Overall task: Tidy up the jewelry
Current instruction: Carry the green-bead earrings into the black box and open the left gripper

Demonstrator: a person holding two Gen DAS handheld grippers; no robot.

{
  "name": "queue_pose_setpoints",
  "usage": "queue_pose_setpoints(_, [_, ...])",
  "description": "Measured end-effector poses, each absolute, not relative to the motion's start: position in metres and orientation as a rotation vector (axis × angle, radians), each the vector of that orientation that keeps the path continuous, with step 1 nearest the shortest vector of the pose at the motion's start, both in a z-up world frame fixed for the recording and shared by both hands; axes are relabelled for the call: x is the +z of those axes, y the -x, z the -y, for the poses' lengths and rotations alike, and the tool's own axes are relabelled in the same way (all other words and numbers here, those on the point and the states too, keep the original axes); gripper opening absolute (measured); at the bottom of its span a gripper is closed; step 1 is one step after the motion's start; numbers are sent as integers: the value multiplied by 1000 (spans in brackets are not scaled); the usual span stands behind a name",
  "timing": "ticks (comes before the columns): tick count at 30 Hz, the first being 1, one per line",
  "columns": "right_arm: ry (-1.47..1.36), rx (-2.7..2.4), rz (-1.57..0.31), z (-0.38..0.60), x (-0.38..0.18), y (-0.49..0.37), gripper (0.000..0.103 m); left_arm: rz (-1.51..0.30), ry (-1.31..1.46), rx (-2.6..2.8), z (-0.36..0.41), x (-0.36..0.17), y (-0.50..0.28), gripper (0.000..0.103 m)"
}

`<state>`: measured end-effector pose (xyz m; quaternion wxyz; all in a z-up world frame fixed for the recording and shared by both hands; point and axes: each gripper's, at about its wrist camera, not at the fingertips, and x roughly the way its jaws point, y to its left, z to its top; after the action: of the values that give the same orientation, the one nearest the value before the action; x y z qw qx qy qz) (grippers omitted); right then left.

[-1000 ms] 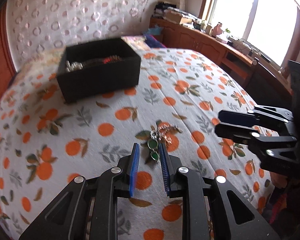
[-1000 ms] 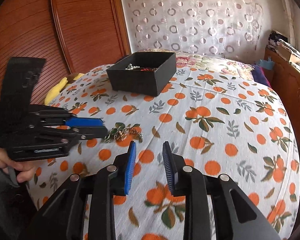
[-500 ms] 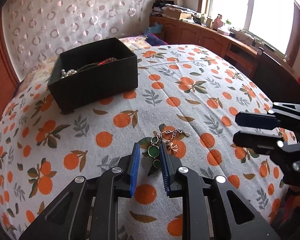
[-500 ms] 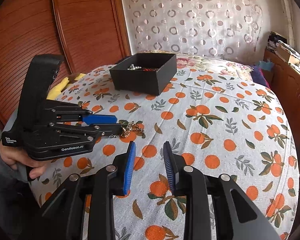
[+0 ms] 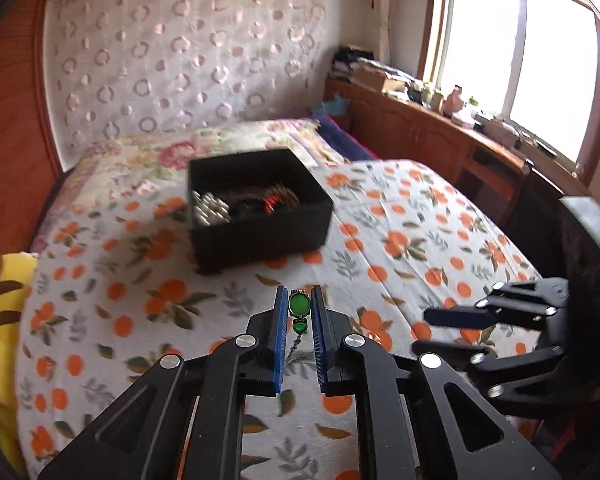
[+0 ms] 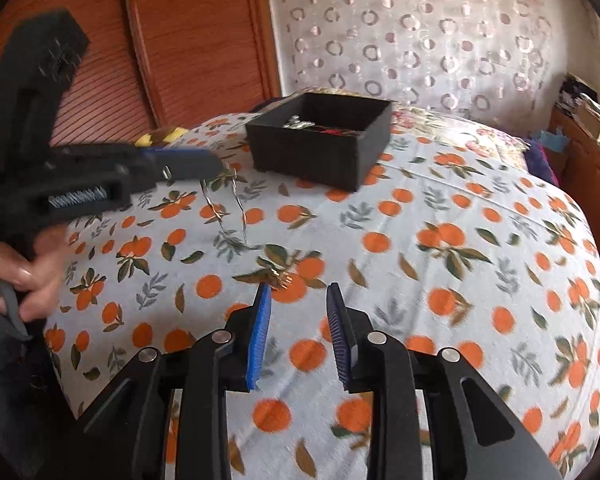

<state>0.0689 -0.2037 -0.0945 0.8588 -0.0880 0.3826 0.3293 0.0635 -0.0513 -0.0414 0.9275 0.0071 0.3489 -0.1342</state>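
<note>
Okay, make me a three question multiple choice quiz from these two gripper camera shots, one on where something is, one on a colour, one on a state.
1. Where is the black box?
A. on the orange-print bedspread
B. on the windowsill
C. on the floor

2. What colour is the stone of the necklace between the jaws of the left gripper?
A. red
B. green
C. white

3. How do the jaws of the right gripper stand?
A. clamped on the box
B. shut on the chain
C. open, nothing between them

Answers:
1 A, the box sits on the bedspread, beyond both grippers.
2 B, the oval stone shows bright green between the blue pads.
3 C, only bedspread shows in the gap.
</note>
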Motion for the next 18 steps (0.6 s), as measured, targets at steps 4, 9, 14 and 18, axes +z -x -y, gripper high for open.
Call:
queue_pose_setpoints(4, [229,710,-826,184,-101,-76,31,-688,-6,-267,43,-32,-57,11])
queue_pose_setpoints(9, [287,694,-854,173,-110,-83,31,-675,7,-267,37,-29,-51,11])
queue_pose_setpoints(14, [329,683,-844,169,-111,-83,30,-675,7,-265,36,-29,-49,11])
queue_pose_setpoints(18, [338,697,-840,168,-111,-80,16,-673,8,-260,33,-29,-48,11])
